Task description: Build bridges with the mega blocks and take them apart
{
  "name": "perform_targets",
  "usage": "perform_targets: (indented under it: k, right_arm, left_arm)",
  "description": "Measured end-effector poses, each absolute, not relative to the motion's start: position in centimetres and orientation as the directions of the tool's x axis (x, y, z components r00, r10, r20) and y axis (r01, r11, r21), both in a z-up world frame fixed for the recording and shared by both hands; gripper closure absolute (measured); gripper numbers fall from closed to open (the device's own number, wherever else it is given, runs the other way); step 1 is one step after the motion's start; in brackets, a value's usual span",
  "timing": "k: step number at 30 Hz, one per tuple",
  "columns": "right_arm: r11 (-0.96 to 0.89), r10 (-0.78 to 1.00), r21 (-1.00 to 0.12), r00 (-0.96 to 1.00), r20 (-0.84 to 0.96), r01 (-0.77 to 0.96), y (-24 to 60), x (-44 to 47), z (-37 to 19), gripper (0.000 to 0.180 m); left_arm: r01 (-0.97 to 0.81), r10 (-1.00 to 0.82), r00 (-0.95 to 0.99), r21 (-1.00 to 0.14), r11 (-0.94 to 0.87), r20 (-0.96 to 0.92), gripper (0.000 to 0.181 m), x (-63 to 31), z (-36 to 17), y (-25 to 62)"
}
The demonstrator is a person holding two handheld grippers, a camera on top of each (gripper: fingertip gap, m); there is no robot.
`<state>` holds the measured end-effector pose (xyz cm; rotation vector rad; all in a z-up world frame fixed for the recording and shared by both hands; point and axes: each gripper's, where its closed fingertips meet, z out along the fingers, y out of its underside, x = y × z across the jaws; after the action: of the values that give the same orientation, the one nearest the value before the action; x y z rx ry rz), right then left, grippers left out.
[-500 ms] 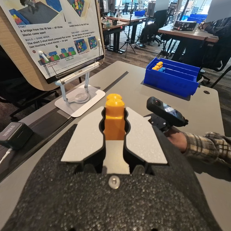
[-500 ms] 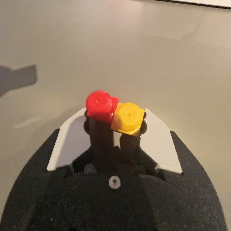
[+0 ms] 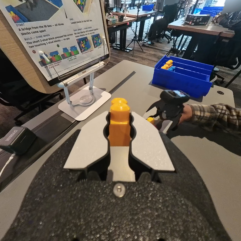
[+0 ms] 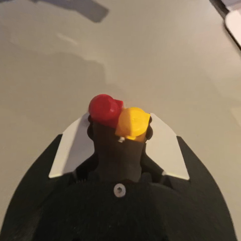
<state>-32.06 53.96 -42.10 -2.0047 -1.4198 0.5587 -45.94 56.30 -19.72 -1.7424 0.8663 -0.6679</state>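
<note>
My left gripper (image 3: 120,114) is shut on an orange two-stud block (image 3: 119,125), held above the grey table (image 3: 195,169) with its studs pointing away from the camera. My right gripper (image 4: 118,116) is shut on a red one-stud block (image 4: 104,109) and a yellow one-stud block (image 4: 133,121), held side by side with their studs toward the camera. The right gripper also shows in the left wrist view (image 3: 156,117), to the right of the orange block, with the yellow block (image 3: 150,120) at its tips.
A blue bin (image 3: 182,80) with orange and blue blocks (image 3: 167,65) stands at the far right. An instruction board (image 3: 52,32) on a white stand (image 3: 84,103) is at the left. A black box (image 3: 17,139) lies on the left edge. A plaid sleeve (image 3: 215,117) reaches in. Some 25 cm of space lies between my two pairs of fingers.
The right gripper has tilted and shifted with both blocks still held; the yellow block now shows in the left wrist view. The left gripper keeps hold of the orange block.
</note>
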Motion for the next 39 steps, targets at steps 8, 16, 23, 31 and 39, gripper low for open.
perform_targets:
  k: [8,16,23,31,39]
  right_arm:
    - [-0.038,0.999,-0.677,0.026,-0.028,0.735,51.9,-31.4,-43.0,0.100]
    - [-0.035,0.998,-0.686,0.062,0.016,0.727,52.6,-30.6,-43.4,0.088]
    - [-0.143,0.974,-0.759,0.228,0.008,0.635,52.6,-30.5,-41.1,0.045]
    - [-0.359,0.910,-0.751,0.387,-0.149,0.555,49.0,-28.4,-41.6,0.040]
    - [-0.325,0.924,-0.739,0.363,-0.117,0.590,48.3,-29.3,-42.3,0.035]
  left_arm:
    - [-0.280,-0.810,0.586,-0.935,-0.220,0.015,0.153,-45.2,-20.7,56.5]
    - [-0.305,-0.810,0.587,-0.924,-0.232,0.009,0.153,-44.6,-21.5,56.7]
    - [-0.312,-0.815,0.579,-0.920,-0.236,0.012,0.153,-44.3,-21.8,56.5]
    - [-0.299,-0.813,0.581,-0.925,-0.236,0.020,0.153,-44.6,-21.5,56.5]
    - [-0.314,-0.817,0.576,-0.920,-0.236,0.013,0.153,-44.3,-21.7,56.4]
